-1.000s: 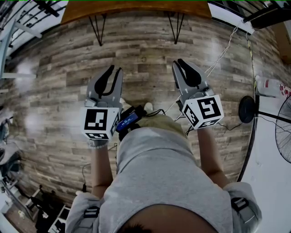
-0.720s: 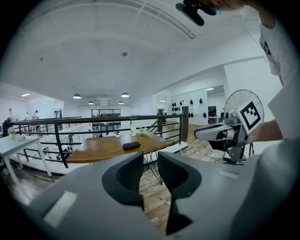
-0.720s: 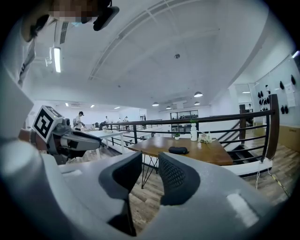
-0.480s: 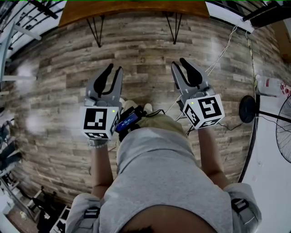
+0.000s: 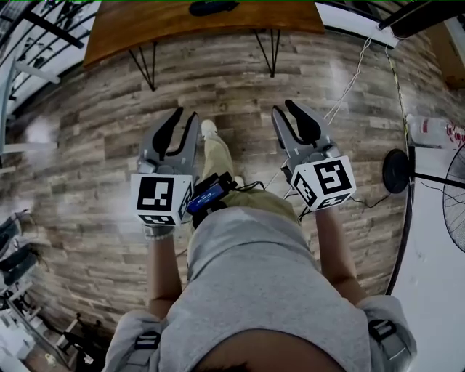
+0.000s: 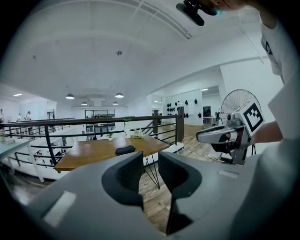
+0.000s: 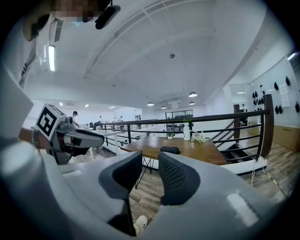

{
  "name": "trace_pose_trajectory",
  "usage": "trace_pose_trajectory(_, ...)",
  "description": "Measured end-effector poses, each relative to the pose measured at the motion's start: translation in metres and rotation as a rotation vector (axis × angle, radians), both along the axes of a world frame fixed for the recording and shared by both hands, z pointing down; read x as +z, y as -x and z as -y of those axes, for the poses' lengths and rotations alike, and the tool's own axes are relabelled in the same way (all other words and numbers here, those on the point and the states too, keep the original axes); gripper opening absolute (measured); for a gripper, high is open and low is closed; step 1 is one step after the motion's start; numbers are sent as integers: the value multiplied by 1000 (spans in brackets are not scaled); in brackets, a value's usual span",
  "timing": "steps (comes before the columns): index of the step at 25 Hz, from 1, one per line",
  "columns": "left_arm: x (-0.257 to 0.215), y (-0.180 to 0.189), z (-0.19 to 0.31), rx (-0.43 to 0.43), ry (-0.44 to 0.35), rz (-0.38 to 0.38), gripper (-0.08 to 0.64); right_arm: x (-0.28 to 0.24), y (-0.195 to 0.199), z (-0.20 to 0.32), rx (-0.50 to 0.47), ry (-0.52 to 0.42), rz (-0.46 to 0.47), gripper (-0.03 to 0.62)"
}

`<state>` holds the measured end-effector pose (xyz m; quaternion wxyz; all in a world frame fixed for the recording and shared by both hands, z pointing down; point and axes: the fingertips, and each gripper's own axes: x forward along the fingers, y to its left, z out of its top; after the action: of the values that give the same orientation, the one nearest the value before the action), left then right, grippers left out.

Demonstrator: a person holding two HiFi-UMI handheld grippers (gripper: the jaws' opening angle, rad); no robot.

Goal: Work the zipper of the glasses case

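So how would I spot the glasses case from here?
Look to the wooden table in front of the black railing. On its top, nearer us than the white vase, lies the glasses case. It is a low, oblong pouch, the only dark thing on the table.

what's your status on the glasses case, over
Left claw and right claw empty, jaws just opened a little. Glasses case on the table ahead, apart from both claws. Only wood floor between.
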<state>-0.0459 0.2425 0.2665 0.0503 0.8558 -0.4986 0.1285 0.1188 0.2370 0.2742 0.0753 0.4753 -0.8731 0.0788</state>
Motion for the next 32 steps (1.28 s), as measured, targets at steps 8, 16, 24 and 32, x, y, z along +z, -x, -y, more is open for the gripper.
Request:
trace_pose_trajectory(8, 8, -7, 68, 40, 15, -4, 100, 7, -4, 59, 16, 12, -41, 106)
trace_pose_trajectory(16, 12, -3, 158, 110, 60, -13, 120, 10, 8, 145, 48, 58, -53, 106)
trace_pose_trajectory(24, 15, 7, 239, 137, 69, 0, 120, 14, 22, 222, 56, 98, -60, 106)
trace_pose_trajectory(32, 23, 22, 302, 169, 98, -8, 121, 17, 44, 287, 54, 115, -82, 106)
